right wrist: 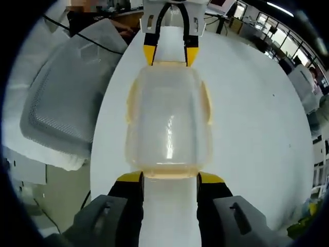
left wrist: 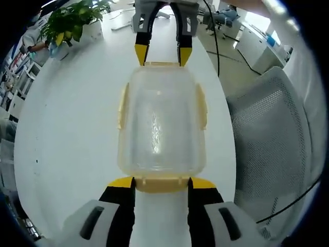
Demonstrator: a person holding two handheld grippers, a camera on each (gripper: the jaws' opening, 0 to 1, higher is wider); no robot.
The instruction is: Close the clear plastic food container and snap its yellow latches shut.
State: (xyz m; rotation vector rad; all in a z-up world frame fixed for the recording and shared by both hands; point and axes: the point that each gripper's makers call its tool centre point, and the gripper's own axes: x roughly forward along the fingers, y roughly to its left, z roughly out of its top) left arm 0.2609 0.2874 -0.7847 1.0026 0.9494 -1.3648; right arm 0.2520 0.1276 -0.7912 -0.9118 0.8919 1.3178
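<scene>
You are working over a white counter (left wrist: 67, 128) that is spreading out under and around both claws. Beside it a grey mesh office chair (left wrist: 277, 134) is standing, off to the right of your left claw and off to the left of your right claw.

The clear plastic food container (left wrist: 161, 126) is sitting flat on the counter directly between your two claws, with its lid on top. Pale yellow latches (left wrist: 202, 105) are running along its long sides, and yellow edging is showing at both short ends. From these pictures you cannot tell whether the side latches are snapped down.

Your left claw (left wrist: 161, 186) is standing wide, its two yellow-tipped jaws sitting just outside the corners of the container's near short end, with the yellow end latch lying between them. Your right claw (right wrist: 170, 181) is standing wide in the same way at the opposite short end, its jaws flanking that end's corners. Neither claw is gripping anything; whether the tips are actually touching the container is not clear.

Farther beyond your left claw, past the container and to the left, a potted green plant (left wrist: 72, 23) is standing on the counter.
</scene>
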